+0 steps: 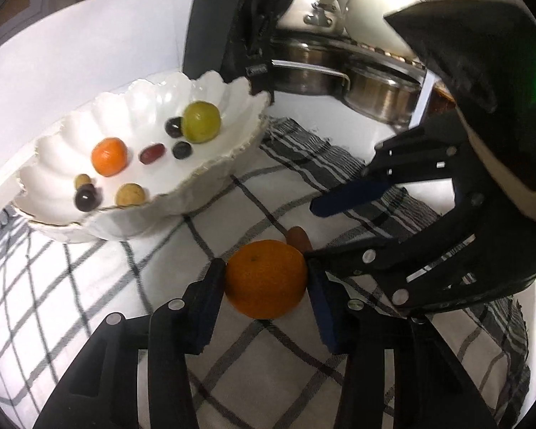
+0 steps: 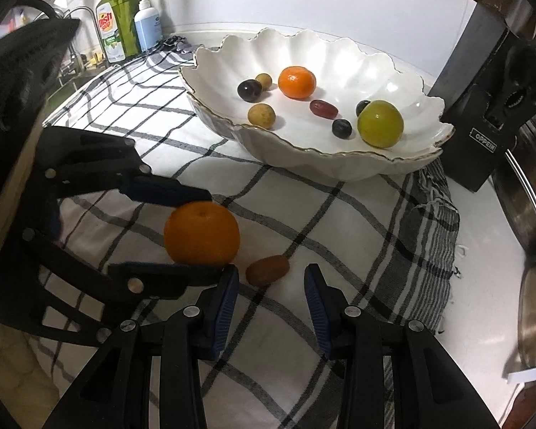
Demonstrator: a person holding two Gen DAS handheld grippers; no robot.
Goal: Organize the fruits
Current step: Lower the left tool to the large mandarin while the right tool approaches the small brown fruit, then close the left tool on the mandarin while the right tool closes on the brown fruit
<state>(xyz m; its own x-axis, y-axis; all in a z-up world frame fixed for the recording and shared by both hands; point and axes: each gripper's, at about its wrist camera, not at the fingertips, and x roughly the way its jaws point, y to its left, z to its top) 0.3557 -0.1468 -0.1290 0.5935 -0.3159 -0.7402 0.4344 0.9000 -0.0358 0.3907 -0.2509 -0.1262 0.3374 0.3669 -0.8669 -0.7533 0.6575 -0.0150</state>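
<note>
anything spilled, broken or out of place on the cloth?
Nothing spilled or damaged. Two fruits lie outside the scalloped white bowl: an orange between the left gripper pads, and a small brown fruit on the checked cloth before the open right gripper.

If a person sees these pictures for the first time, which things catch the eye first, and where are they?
First, the big orange on the checked cloth, with the left claw closed around it. Behind it stands a white scalloped bowl holding a smaller orange, a green fruit and dark grapes. The right claw is open just short of a small brown fruit.
</note>
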